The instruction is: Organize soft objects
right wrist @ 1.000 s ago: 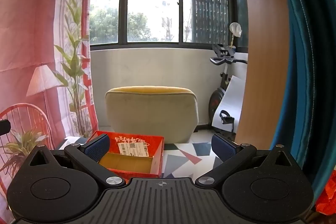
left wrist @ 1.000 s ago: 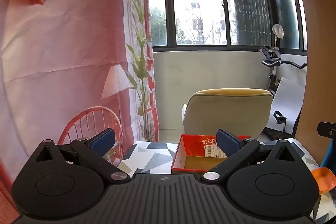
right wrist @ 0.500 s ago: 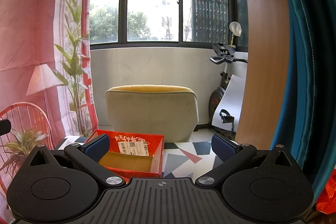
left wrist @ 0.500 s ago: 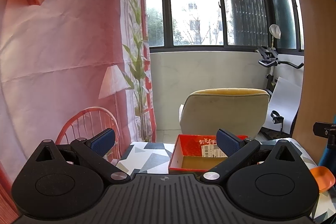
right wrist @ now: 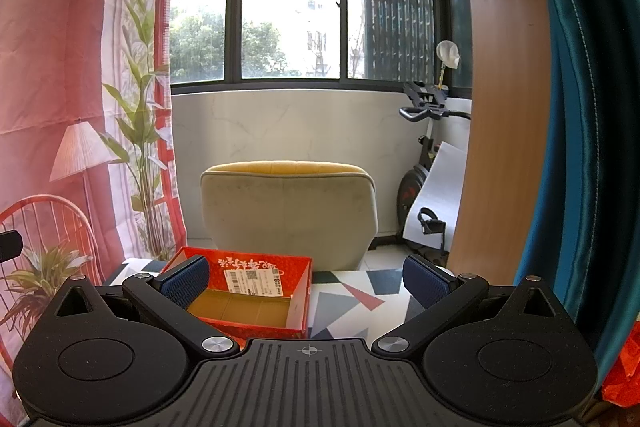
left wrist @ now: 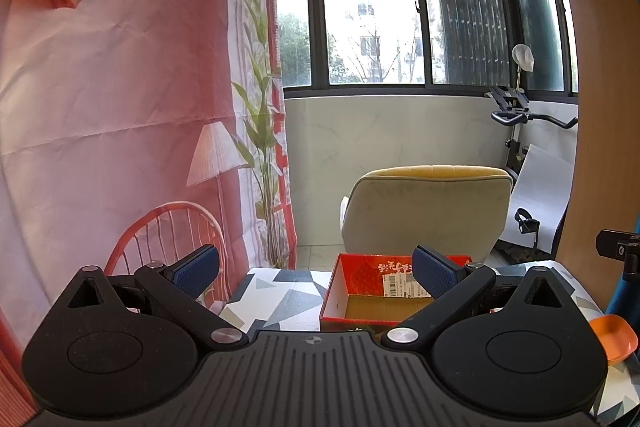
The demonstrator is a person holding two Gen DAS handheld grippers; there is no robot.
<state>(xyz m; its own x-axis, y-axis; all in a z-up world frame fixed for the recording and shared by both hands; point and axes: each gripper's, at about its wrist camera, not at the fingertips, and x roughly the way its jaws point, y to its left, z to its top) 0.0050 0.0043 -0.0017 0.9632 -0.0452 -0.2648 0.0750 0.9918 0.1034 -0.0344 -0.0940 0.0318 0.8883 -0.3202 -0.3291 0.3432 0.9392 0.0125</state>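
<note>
Both grippers, left and right, jaws wide and empty, partly hide the red box.

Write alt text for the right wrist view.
Right gripper with jaws open and empty, above a table with a geometric pattern, facing an open, empty red box. Behind stand a beige armchair, windows and an exercise bike.

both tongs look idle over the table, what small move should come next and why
Probably tilt the left tongs and right tongs downward to look for soft items. Both are open and hold nothing, the red cardboard box on the patterned table looks empty, and no soft object shows clearly in either view.
</note>
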